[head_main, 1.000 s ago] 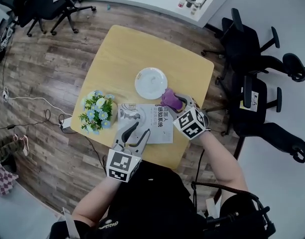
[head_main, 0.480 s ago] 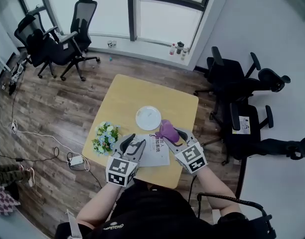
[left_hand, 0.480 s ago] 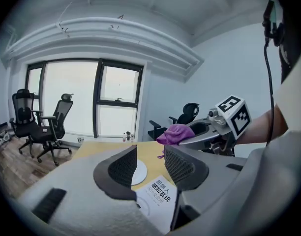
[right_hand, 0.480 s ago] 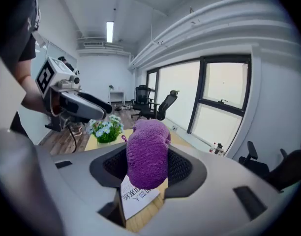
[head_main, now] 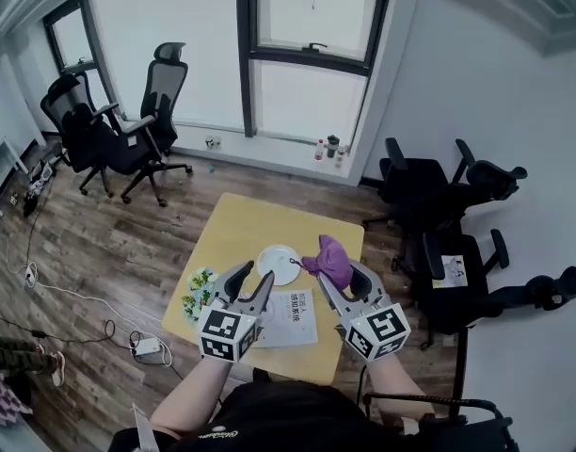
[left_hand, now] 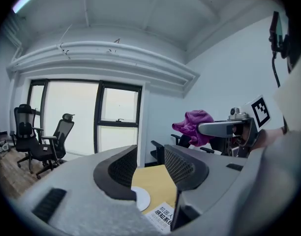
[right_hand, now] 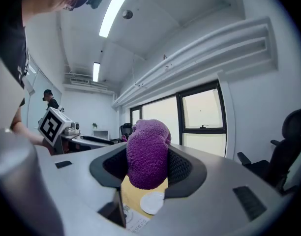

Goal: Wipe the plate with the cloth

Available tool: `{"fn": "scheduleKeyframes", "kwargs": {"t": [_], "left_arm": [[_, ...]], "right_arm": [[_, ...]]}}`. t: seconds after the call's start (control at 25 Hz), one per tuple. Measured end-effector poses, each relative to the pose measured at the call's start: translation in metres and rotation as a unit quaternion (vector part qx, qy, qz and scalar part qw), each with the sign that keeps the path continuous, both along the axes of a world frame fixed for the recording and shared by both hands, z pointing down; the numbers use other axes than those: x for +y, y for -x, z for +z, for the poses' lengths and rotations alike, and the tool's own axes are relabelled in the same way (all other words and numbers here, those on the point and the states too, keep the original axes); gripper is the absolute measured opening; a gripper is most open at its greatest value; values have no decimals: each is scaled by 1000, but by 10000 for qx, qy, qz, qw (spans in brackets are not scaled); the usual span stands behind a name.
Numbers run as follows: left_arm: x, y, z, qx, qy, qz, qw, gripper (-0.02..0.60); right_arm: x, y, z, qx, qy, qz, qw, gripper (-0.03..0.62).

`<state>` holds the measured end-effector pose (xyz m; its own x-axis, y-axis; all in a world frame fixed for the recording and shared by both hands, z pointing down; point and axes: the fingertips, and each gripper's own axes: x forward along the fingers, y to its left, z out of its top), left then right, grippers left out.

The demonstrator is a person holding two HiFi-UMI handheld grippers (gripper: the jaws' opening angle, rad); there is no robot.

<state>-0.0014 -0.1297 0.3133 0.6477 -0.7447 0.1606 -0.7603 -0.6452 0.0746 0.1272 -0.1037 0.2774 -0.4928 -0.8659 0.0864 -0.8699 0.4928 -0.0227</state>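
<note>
Pinching nubby purple cloth (right_hand: 146,149), right tongs (right_hand: 149,168); round plate (head_main: 278,263) below.

I see cloth (right_hand: 146,151) fuzzy, nubby; plate (head_main: 278,264) smooth, glossy white; counter (head_main: 262,222) matt pale wood; right tongs (right_hand: 147,170) matt grey plastic.

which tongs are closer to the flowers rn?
Left. The left tongs hang just right of the flowers; the right tongs, shut on the cloth, are farther right, past the plate.

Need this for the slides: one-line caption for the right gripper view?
Right gripper clamps a bunched purple terry cloth in the air above a round white plate on a yellow wooden table.
</note>
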Motion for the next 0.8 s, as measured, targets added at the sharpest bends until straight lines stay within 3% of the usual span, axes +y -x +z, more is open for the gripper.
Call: {"fn": "scheduleKeyframes", "kwargs": {"t": [0.24,0.8], "left_arm": [[-2,0,-18,103,-158,-16,9998,178],[-5,2,-27,93,-231,-77,9997,178]], "right_arm": [[4,6,-24,-264,-262,-20,9993,187],[1,10,-20,-233,-225,-134,9994,187]]}}
